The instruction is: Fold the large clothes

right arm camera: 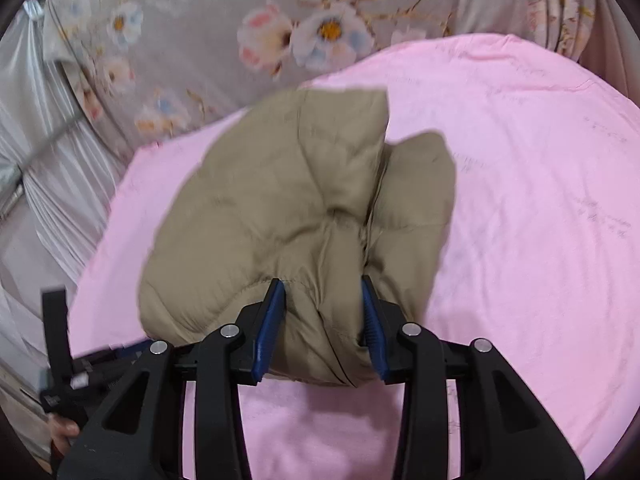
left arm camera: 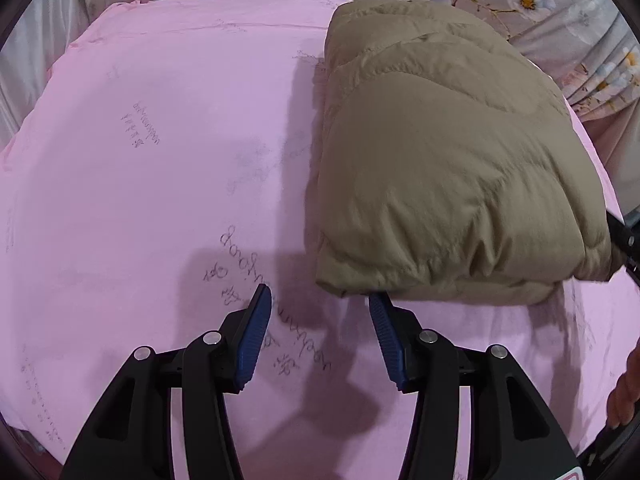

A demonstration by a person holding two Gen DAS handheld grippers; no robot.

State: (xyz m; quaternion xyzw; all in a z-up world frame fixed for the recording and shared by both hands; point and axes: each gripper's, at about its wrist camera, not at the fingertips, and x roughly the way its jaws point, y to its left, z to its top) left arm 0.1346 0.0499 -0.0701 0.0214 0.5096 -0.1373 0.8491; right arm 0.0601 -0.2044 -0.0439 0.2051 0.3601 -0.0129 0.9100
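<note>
Right wrist view: a bunched edge of the folded tan puffer jacket (right arm camera: pixel 296 216) is clamped between the blue pads of the right gripper (right arm camera: pixel 326 326), the bundle resting on the pink sheet (right arm camera: pixel 520 240). Left wrist view: the left gripper (left arm camera: pixel 320 332) is held wide apart and empty, with the jacket (left arm camera: pixel 440 168) lying just ahead and to its right.

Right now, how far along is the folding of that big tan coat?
Mostly done: the tan puffer jacket is already a compact folded bundle on the pink sheet. In hand: the right gripper pinches the bundle's near end. The left gripper is open beside it, holding nothing. Left: probably only setting it down and letting go.
</note>
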